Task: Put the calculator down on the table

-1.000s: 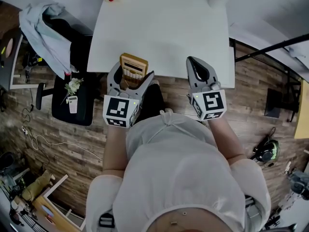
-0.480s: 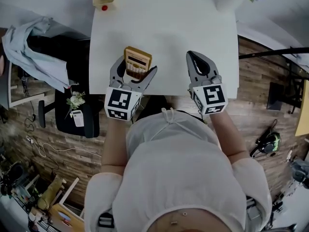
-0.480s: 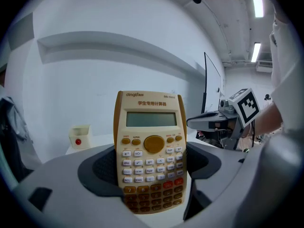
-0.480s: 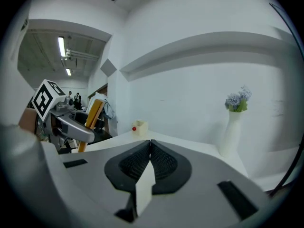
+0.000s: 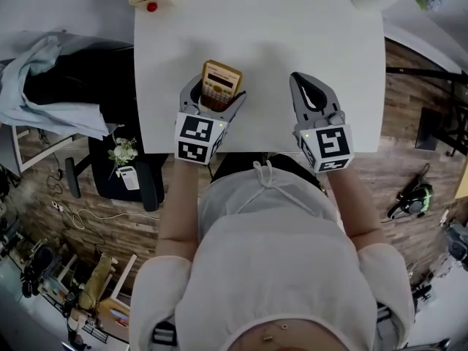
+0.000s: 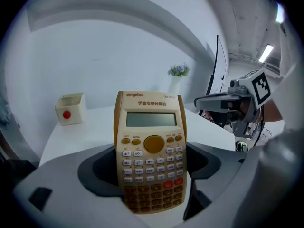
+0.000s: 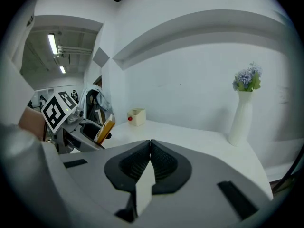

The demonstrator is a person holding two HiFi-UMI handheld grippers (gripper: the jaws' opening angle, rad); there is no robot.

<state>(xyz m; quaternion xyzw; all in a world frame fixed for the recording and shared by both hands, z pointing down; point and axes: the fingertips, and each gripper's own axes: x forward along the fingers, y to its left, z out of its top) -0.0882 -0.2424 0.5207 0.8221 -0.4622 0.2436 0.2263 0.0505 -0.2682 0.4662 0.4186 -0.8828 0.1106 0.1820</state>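
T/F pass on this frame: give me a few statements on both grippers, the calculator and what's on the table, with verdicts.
1. The left gripper is shut on the calculator. True.
2. The calculator lies flat on the table. False: it stands upright between the left gripper's jaws, not set down.
3. The right gripper holds the vase. False: its jaws are together with nothing between them; the vase stands at the table's far right corner.
4. A small cream box with a red dot sits near the table's far left corner. True.
5. The calculator's keys face away from the left gripper's camera. False: display and keys face it.
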